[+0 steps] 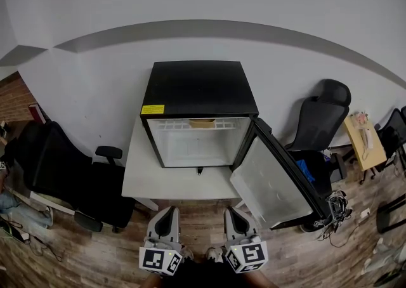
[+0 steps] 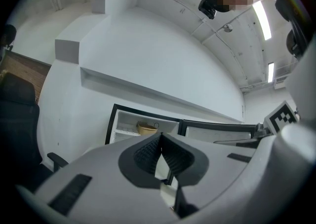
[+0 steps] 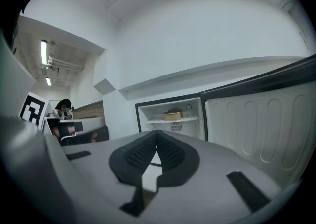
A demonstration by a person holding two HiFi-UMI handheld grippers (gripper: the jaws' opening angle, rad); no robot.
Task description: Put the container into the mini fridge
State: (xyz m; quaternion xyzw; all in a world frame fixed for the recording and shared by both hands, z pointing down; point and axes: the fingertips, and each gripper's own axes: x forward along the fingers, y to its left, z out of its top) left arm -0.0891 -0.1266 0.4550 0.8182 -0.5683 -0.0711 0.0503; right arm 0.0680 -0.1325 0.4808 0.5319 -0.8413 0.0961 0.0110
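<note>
The black mini fridge (image 1: 198, 87) stands on a white table (image 1: 143, 179), its door (image 1: 273, 176) swung open to the right. A tan container (image 1: 202, 123) rests on the top wire shelf inside; the container (image 2: 146, 128) shows in the left gripper view and the container (image 3: 172, 115) in the right gripper view. My left gripper (image 1: 166, 222) and right gripper (image 1: 238, 222) hang side by side low at the front, well short of the fridge. Both are shut with nothing between the jaws.
A black office chair (image 1: 63, 179) stands left of the table, another black chair (image 1: 320, 115) at the right. A small wooden table (image 1: 365, 141) is at the far right. Cables (image 1: 339, 207) lie on the wood floor by the door. White wall behind.
</note>
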